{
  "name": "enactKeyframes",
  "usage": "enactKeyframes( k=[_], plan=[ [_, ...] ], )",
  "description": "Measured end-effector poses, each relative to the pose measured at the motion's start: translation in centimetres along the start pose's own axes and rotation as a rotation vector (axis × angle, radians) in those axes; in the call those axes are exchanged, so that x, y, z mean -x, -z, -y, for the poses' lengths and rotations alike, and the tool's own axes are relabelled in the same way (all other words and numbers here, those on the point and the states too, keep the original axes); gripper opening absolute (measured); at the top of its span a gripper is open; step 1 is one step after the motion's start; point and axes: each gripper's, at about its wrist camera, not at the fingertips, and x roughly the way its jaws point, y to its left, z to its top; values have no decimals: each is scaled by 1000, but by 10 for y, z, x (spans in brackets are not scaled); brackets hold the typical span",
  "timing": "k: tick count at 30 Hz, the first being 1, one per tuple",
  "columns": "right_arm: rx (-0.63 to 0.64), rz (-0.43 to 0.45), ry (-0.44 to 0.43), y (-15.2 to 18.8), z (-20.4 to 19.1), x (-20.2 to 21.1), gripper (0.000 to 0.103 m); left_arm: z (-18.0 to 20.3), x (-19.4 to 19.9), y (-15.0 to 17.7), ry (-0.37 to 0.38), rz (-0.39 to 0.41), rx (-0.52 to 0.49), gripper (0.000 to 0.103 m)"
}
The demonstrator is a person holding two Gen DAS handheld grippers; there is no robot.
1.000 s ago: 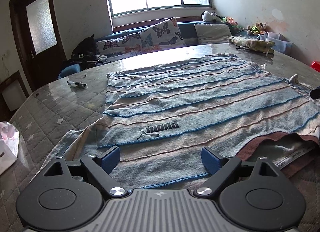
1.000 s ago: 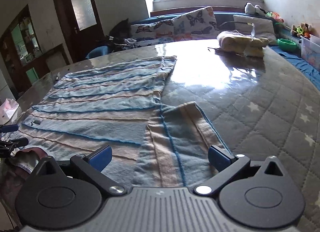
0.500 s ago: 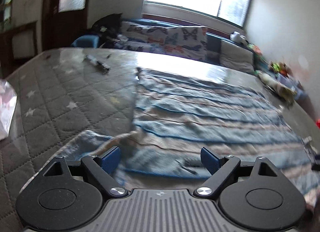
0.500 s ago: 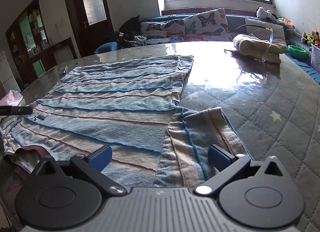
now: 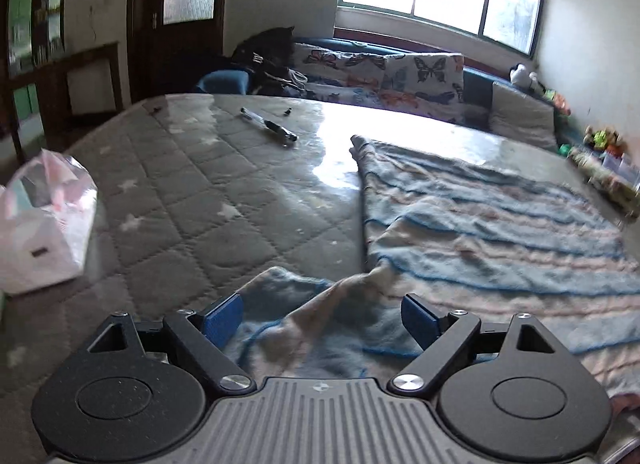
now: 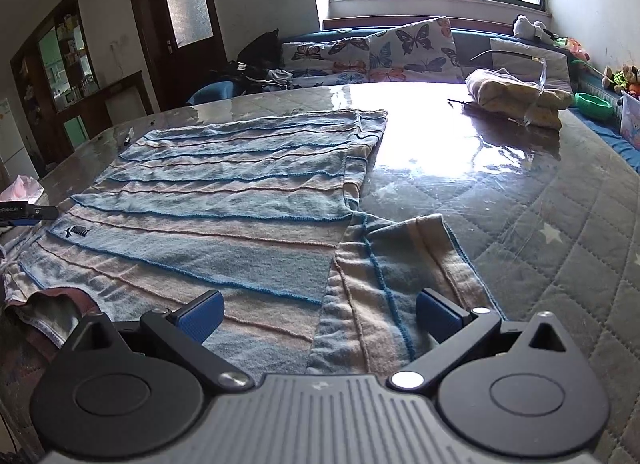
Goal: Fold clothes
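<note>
A blue, white and pink striped shirt lies spread flat on the quilted table, its collar at the near left. My left gripper hangs open just over the shirt's left sleeve, which lies rumpled between the blue pads without being pinched. In the right wrist view my right gripper is open above the right sleeve, where that sleeve joins the body. The left gripper's tip shows at the far left edge of that view.
A pen lies on the table beyond the left sleeve. A white and pink plastic bag sits at the table's left edge. A folded beige garment rests at the far right. A sofa with butterfly cushions stands behind.
My left gripper has swung left from over the shirt's chest logo to over the left sleeve and rolled. The right gripper has shifted only slightly. Both stay open.
</note>
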Motion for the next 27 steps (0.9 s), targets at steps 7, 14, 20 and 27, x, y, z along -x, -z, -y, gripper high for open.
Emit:
enactKeyframes(
  k=[7, 14, 20, 27],
  plan=[
    [65, -6, 27, 0, -14, 3, 103, 37, 30, 9, 74, 38, -106, 89],
    [192, 11, -15, 0, -44, 15, 103, 81, 55, 38, 155, 54, -288, 90],
    [288, -7, -59, 10, -68, 19, 103, 81, 68, 57, 150, 51, -346, 91],
    [334, -23, -62, 28, -79, 21, 103, 74, 69, 72, 132, 29, -362, 92]
  ],
)
